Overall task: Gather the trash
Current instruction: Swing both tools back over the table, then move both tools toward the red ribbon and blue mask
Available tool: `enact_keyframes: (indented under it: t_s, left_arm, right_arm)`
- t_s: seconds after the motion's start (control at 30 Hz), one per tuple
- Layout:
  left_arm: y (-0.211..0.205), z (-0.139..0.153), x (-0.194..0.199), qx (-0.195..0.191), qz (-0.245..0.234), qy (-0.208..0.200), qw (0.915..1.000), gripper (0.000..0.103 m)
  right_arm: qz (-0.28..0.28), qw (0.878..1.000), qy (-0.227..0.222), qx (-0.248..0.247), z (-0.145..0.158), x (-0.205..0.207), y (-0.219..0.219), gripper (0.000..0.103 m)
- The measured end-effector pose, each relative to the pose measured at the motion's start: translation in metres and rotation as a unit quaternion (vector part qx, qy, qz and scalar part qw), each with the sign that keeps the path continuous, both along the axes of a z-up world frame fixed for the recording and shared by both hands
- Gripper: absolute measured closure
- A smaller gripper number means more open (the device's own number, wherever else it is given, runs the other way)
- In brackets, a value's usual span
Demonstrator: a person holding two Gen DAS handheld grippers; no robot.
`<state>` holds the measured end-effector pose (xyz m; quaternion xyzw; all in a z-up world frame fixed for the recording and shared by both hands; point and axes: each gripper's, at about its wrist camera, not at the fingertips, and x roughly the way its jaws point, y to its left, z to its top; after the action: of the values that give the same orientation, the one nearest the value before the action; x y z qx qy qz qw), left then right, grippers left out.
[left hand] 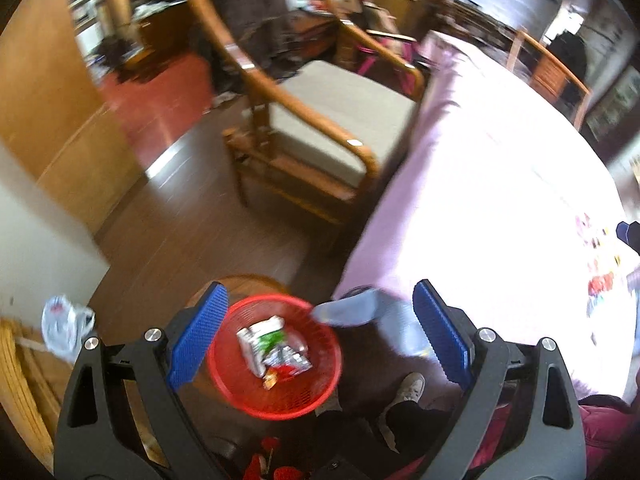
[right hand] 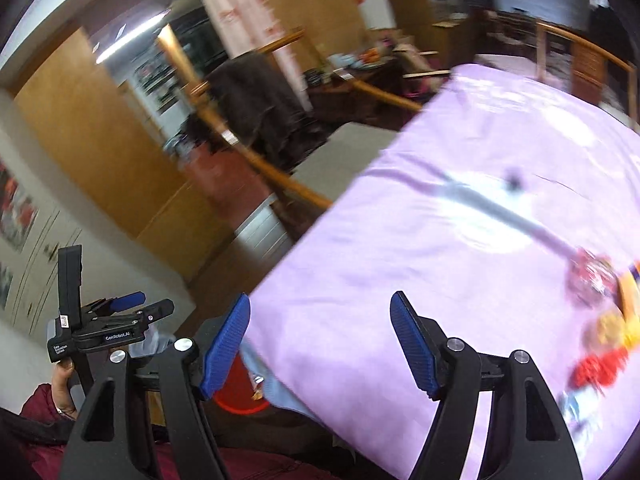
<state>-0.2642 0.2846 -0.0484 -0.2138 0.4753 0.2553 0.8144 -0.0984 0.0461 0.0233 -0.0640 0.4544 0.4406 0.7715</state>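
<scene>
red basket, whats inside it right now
The red basket holds crumpled wrappers, silver and green, plus a small red and orange scrap beside them. Whatever lies beneath the wrappers is covered, and blur hides the print on them.

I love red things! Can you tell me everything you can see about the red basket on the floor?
The red basket is round and looks like plastic mesh with a solid rim. It stands upright on the dark wooden floor beside the bed, open at the top. Inside lie a few crumpled shiny wrappers, silver, green and red. A grey sock hangs close by its rim; whether it touches is unclear. Nothing holds the basket.
</scene>
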Motion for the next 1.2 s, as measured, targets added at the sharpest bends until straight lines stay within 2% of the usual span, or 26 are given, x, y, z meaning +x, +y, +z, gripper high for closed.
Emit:
enact_keyframes:
  t_s: [0.23, 0.47, 0.67, 0.77, 0.87, 1.0, 1.2]
  left_arm:
    - [-0.048, -0.007, 0.078, -0.003, -0.115, 0.005, 0.9934, 0.012]
    - [-0.111, -0.010, 0.145, 0.005, -0.213, 0.014, 0.9770, 0.011]
    - [-0.156, -0.013, 0.182, 0.017, -0.258, 0.022, 0.9657, 0.011]
    - [-0.172, -0.013, 0.189, 0.028, -0.267, 0.031, 0.9628, 0.011]
    - [-0.178, -0.011, 0.190, 0.041, -0.262, 0.040, 0.9634, 0.011]
    - [-0.176, -0.010, 0.183, 0.050, -0.236, 0.055, 0.9689, 0.011]
    - [-0.161, -0.006, 0.159, 0.056, -0.174, 0.077, 0.9800, 0.011]
  right_arm:
    - [-0.117, 0.993, 0.007, 0.011, -0.007, 0.021, -0.087, 0.029]
    - [-0.243, 0.969, 0.028, 0.027, -0.021, 0.046, -0.186, 0.027]
    - [-0.312, 0.949, 0.044, 0.018, -0.043, 0.070, -0.247, 0.027]
    - [-0.329, 0.942, 0.062, 0.008, -0.061, 0.086, -0.265, 0.027]
    - [-0.324, 0.943, 0.077, 0.003, -0.077, 0.101, -0.277, 0.027]
    - [-0.309, 0.947, 0.085, -0.002, -0.092, 0.123, -0.275, 0.027]
    - [-0.299, 0.947, 0.114, 0.013, -0.107, 0.161, -0.270, 0.027]
